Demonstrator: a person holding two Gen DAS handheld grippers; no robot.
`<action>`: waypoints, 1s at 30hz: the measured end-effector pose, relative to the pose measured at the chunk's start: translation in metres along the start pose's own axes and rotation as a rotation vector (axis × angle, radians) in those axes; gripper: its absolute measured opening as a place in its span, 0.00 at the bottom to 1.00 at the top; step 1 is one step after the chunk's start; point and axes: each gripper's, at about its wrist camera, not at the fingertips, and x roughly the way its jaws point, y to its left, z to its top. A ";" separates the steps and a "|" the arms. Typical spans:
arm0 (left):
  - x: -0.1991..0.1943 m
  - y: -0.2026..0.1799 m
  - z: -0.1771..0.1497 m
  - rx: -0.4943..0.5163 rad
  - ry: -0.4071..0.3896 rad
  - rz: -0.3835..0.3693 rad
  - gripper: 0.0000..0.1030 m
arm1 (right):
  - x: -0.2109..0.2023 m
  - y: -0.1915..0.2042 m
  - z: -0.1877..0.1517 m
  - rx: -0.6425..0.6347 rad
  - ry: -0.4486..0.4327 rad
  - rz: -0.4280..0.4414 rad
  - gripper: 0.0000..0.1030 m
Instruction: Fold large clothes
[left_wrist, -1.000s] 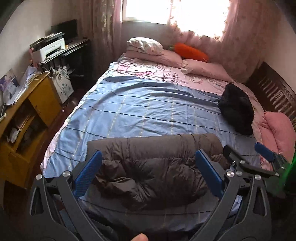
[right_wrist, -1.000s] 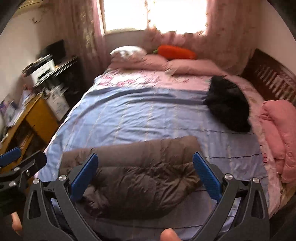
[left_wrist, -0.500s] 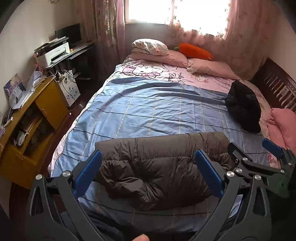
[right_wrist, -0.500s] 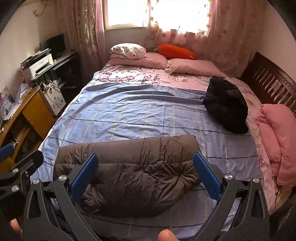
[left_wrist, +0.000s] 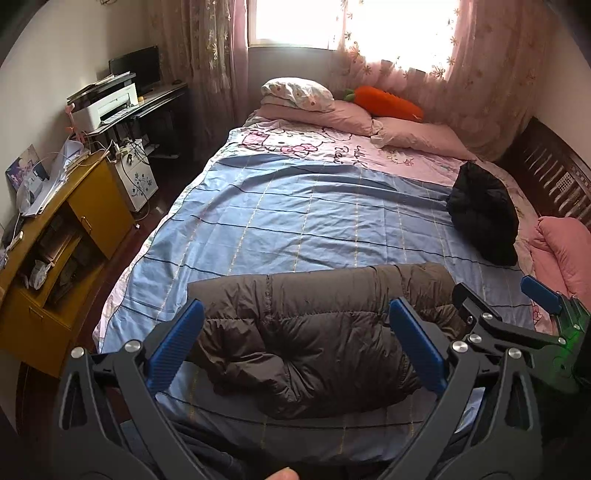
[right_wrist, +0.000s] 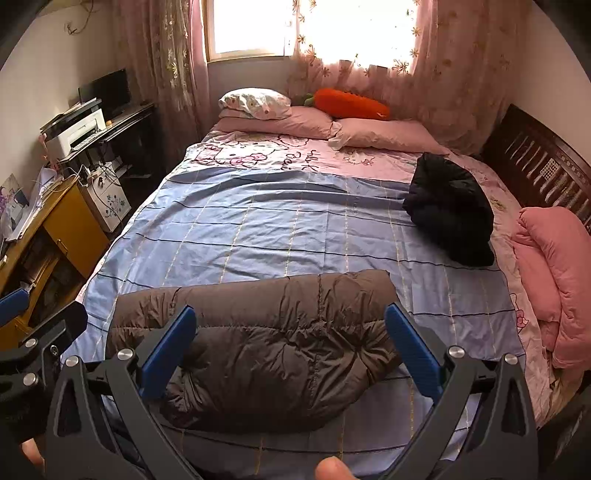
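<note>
brown jacket (left_wrist: 314, 332) folded on bed (left_wrist: 295, 221) | both hand-held grippers wide (empty)

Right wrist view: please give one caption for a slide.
Open right gripper above folded brown puffer jacket on blue bedspread.

the only writing you can make out is on the pink sheet (left_wrist: 332, 147) at the head of the bed, beside its cartoon cat print: cursive dark letters, upside down from where you stand, that seem to read "hello k…" but stay partly unclear. the same script shows in the right wrist view on the pink sheet (right_wrist: 295, 157). nothing else carries legible text.
</note>
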 end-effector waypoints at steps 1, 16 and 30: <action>0.000 0.000 0.000 -0.001 0.000 0.000 0.98 | 0.000 0.000 0.000 0.000 0.000 0.001 0.99; 0.001 -0.001 -0.001 0.001 -0.010 0.016 0.98 | 0.000 0.000 0.000 0.000 -0.001 -0.001 0.99; 0.001 0.000 -0.001 0.001 -0.007 0.017 0.98 | 0.000 0.000 0.000 -0.002 0.000 0.000 0.99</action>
